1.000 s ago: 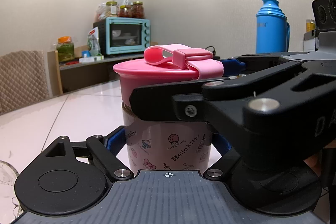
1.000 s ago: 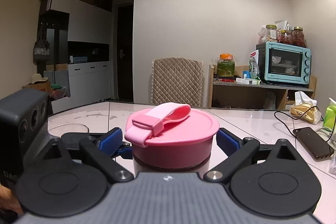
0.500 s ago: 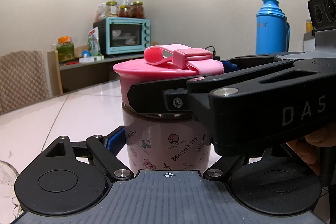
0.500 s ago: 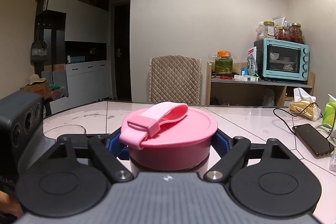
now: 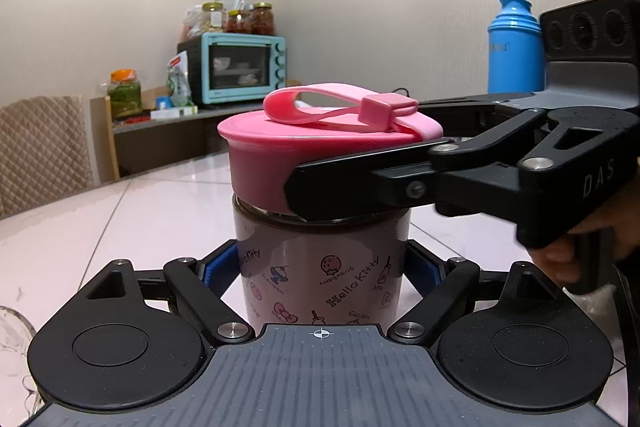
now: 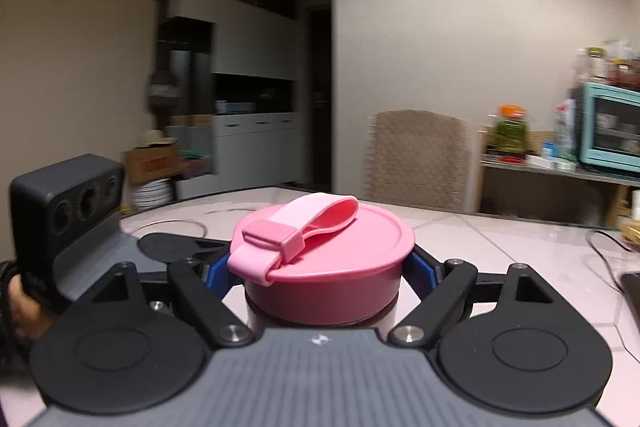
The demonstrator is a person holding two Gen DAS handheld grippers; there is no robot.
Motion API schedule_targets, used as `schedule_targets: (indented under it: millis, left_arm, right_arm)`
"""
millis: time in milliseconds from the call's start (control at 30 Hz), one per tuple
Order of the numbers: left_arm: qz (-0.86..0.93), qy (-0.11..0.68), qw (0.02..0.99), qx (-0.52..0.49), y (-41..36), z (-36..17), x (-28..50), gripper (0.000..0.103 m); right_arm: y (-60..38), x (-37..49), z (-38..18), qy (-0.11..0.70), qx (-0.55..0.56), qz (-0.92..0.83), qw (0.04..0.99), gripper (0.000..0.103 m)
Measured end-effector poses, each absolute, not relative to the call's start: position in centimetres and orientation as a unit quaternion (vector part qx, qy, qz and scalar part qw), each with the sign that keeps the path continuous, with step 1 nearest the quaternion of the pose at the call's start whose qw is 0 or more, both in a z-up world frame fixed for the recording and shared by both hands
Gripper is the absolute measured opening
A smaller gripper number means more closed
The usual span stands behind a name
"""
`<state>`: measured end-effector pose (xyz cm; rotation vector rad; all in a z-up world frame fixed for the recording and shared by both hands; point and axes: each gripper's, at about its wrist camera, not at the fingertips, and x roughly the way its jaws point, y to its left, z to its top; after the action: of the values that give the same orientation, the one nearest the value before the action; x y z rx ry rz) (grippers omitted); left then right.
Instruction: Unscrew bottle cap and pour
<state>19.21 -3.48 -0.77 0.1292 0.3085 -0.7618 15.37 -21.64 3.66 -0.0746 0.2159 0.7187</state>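
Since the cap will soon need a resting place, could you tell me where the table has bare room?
Bare tabletop lies between the bottle and the quilted chair. A glass rim borders its near left corner. It is crowded around the pink cap, with the left gripper and right gripper clamped there.

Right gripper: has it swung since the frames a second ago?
Yes. The right gripper, clamped on the pink cap, swung leftward: the teal oven slid toward the right wrist view's right edge.
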Motion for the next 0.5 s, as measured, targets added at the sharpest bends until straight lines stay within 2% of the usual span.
schedule_targets:
  millis: [500]
  left_arm:
    - [-0.37, 0.15, 0.915, 0.063, -3.53, -0.73, 19.17, 0.09]
  right_arm:
    - [-22.19, 15.56, 4.54, 0.111, -0.036, 0.37, 0.922, 0.087]
